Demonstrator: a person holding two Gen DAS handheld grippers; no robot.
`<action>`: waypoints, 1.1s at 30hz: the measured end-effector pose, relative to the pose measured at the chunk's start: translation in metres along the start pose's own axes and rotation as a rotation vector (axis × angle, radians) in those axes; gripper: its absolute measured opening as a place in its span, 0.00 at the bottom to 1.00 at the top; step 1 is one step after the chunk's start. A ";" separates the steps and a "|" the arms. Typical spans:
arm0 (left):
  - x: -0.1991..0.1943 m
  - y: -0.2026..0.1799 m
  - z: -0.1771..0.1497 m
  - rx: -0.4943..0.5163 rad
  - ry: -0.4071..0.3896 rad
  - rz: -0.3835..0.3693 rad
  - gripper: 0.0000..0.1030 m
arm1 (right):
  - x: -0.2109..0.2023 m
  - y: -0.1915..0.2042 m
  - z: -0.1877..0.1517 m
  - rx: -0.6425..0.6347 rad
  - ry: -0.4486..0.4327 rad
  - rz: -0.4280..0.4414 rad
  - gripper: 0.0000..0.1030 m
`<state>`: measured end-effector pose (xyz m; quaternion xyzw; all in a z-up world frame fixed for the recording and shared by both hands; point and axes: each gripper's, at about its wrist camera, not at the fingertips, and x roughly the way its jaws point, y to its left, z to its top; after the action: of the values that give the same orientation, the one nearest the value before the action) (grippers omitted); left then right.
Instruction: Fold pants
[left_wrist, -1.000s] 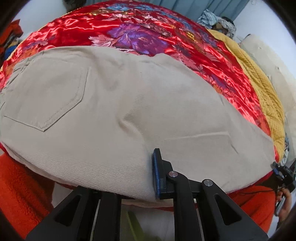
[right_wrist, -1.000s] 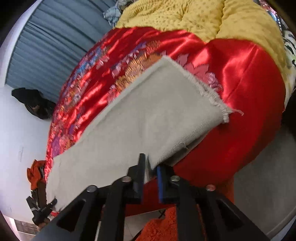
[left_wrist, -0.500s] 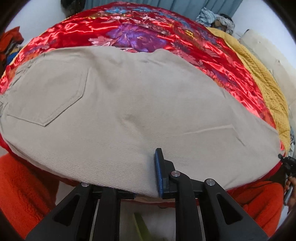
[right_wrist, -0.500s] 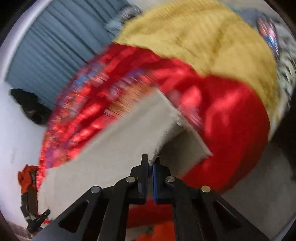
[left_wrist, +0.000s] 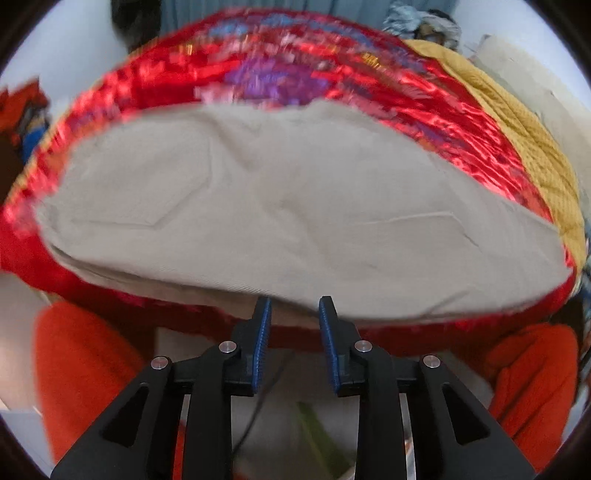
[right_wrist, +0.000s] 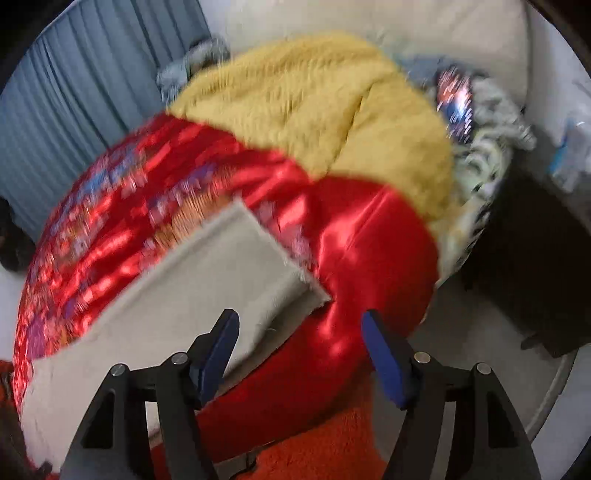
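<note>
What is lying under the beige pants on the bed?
The pants lie on a shiny red floral quilt, which shows around them. What the quilt covers beneath them is hidden.

You are working over a bed covered by a shiny red satin quilt (left_wrist: 436, 122) with purple, blue and gold flower patterns; in the right wrist view the same quilt (right_wrist: 369, 266) shows a plain red part toward its near corner. The beige pants (left_wrist: 280, 221) lie flat on the quilt, folded lengthwise, one layer over the other, and their frayed hem end (right_wrist: 273, 273) rests near that plain red corner. A mustard-yellow textured blanket (right_wrist: 325, 110) lies just beside the red quilt, touching it. Beyond the blanket lies a blurred heap of patterned cloth (right_wrist: 491, 122).
</note>
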<state>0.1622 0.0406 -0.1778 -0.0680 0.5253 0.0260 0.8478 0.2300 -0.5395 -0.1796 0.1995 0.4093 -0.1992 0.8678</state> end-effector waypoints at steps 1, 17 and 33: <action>-0.009 -0.005 0.002 0.035 -0.033 0.006 0.33 | -0.011 0.009 -0.001 -0.023 -0.033 0.025 0.67; 0.078 -0.121 0.048 0.343 -0.010 -0.022 0.60 | 0.092 0.085 -0.006 -0.468 0.331 0.066 0.74; 0.065 -0.189 0.086 0.413 -0.029 -0.120 0.71 | 0.095 0.073 -0.011 -0.473 0.344 0.107 0.75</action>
<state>0.2893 -0.1362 -0.1815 0.0765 0.5023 -0.1315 0.8512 0.3165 -0.4897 -0.2474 0.0438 0.5744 -0.0156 0.8173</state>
